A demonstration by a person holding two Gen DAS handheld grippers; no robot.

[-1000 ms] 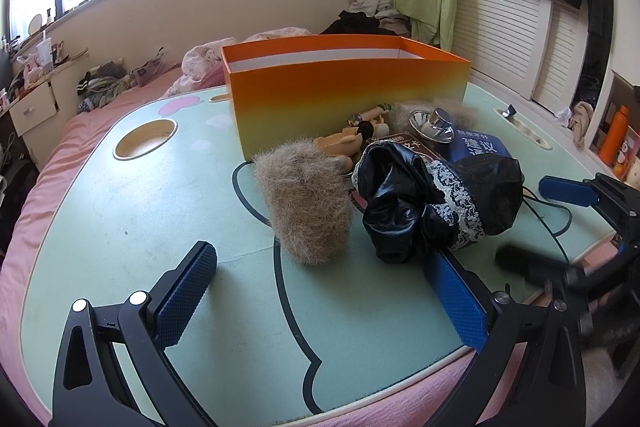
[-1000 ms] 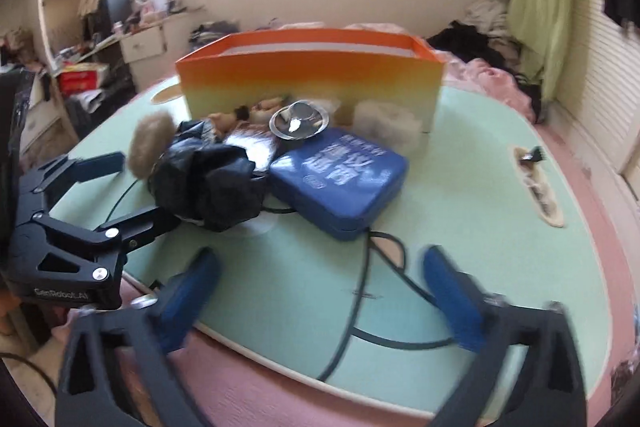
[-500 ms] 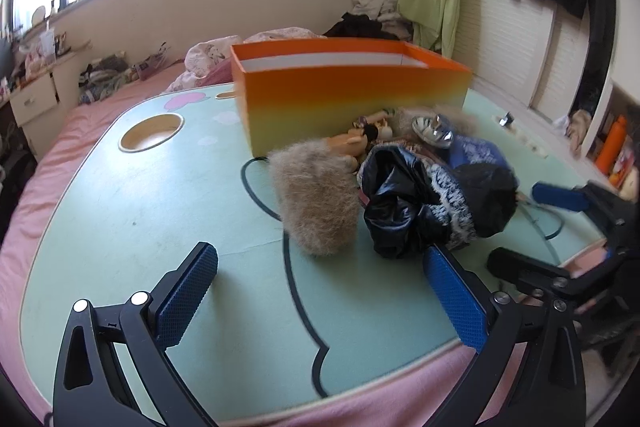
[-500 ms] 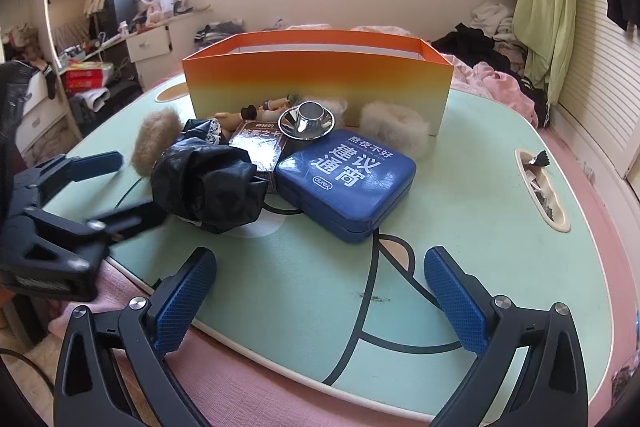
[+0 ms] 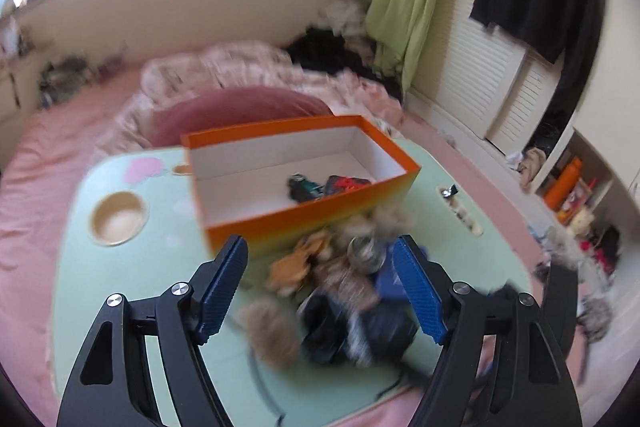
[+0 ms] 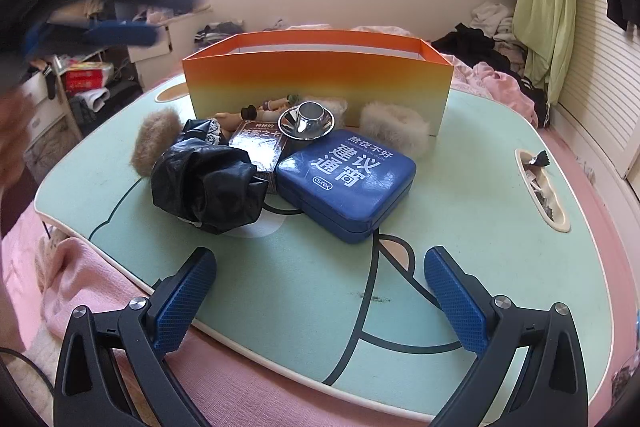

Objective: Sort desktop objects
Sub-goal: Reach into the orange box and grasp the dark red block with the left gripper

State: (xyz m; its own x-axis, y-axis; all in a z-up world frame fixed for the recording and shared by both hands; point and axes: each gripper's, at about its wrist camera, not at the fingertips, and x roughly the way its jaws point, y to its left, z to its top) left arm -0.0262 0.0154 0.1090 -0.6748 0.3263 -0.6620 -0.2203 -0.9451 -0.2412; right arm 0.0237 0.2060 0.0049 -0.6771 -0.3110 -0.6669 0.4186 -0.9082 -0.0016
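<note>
Up high, the left gripper (image 5: pixel 320 291) is looking down over the green table (image 5: pixel 132 267), its jaws closing with nothing between them; the picture is blurring, so details are unclear. From this height the orange box (image 5: pixel 304 179) is showing its inside, with a couple of small dark things lying at the bottom, probably sorted already. The pile waiting to be sorted is sitting just in front of the box.

Lower down, the right gripper (image 6: pixel 320 303) is hovering wide open and empty near the table's edge. A blue tin (image 6: pixel 348 183), a crumpled black bag (image 6: pixel 208 183), a metal cup (image 6: pixel 307 121) and fur cuffs (image 6: pixel 394 131) are crowding against the box's front wall, handy for dropping in.
</note>
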